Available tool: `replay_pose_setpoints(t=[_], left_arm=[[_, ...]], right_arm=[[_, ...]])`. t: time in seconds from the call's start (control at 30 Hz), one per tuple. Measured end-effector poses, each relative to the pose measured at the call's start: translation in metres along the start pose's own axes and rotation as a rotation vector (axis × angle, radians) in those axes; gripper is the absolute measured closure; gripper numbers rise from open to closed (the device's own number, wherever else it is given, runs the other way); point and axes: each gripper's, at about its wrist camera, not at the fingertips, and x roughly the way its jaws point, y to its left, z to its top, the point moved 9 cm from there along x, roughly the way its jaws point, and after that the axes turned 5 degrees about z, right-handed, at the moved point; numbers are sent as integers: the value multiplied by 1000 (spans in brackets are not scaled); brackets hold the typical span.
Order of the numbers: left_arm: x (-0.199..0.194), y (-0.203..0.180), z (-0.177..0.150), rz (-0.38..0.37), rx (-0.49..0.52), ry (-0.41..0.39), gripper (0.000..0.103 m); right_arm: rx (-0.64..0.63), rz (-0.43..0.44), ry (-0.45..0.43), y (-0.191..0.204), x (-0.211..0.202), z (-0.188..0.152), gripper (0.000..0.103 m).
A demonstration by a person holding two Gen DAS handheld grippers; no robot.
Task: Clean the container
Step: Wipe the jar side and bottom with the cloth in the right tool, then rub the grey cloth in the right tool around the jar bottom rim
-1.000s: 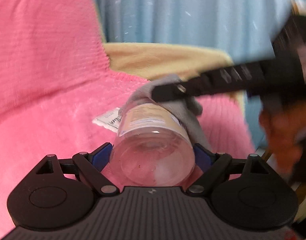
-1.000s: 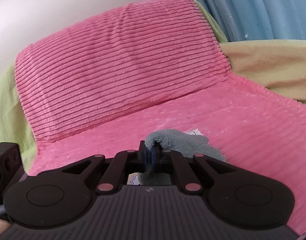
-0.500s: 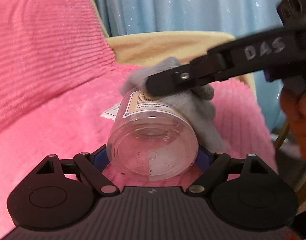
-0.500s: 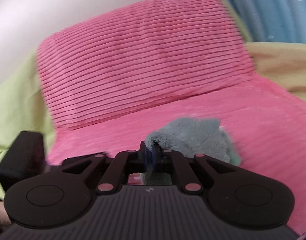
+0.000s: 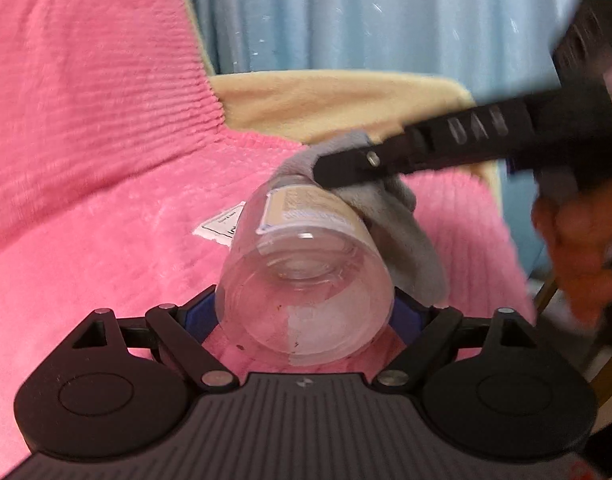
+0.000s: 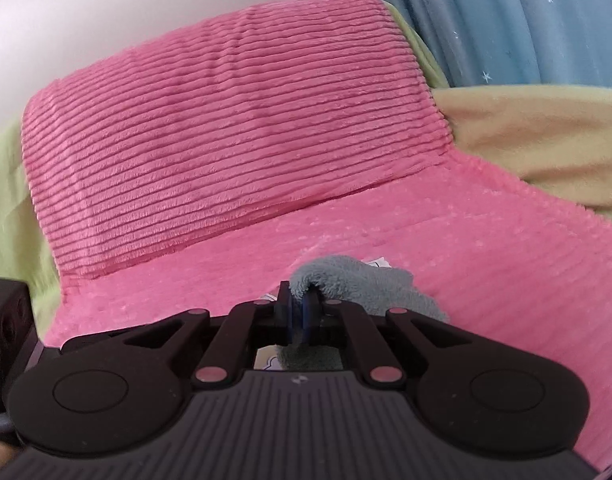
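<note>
A clear plastic jar [image 5: 306, 300] with a tan label lies on its side, base toward the camera, with my left gripper [image 5: 306, 316] shut on it. Specks of dirt and a whitish patch show on its base. A grey fluffy cloth [image 5: 401, 240] drapes over the jar's upper right side, and my right gripper [image 5: 345, 164] is shut on it, reaching in from the right. In the right wrist view the cloth [image 6: 357, 284] folds over the closed right gripper [image 6: 300, 308]; the jar is hidden beneath it there.
A pink ribbed cushion [image 6: 226, 120] and pink blanket [image 5: 106, 240] cover the seat. A white tag [image 5: 222, 228] lies on the blanket. A tan cover [image 5: 325, 100] and blue curtain [image 5: 385, 12] lie behind. A person's hand [image 5: 577, 248] holds the right gripper.
The right gripper with the cloth has shifted back and forth over the jar's upper side. The jar tilted slightly in the left gripper's hold.
</note>
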Motion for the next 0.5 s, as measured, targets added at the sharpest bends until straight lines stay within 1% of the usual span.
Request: replay_pose_setpoints(t=[0.03, 0.1, 0.13, 0.17, 0.3, 0.33, 0.4, 0.5], left_arm=[[1, 4, 0, -20, -45, 6, 14], [5, 9, -2, -50, -101, 32, 15], [7, 9, -4, -50, -103, 43, 18], [9, 9, -5, -46, -99, 53, 18], [7, 1, -7, 21, 7, 51, 19], [6, -1, -8, 41, 37, 49, 19], [4, -3, -9, 52, 50, 47, 19], [3, -4, -9, 56, 59, 46, 19]], right_arm=[[1, 1, 0, 1, 0, 0, 101], [3, 2, 1, 0, 0, 1, 101], [6, 2, 1, 0, 1, 1, 101], [9, 3, 1, 0, 1, 1, 101], [0, 8, 9, -1, 0, 1, 99], [-8, 25, 13, 2, 0, 0, 99], [-24, 60, 20, 9, -1, 0, 99], [-28, 155, 36, 25, -1, -3, 99]])
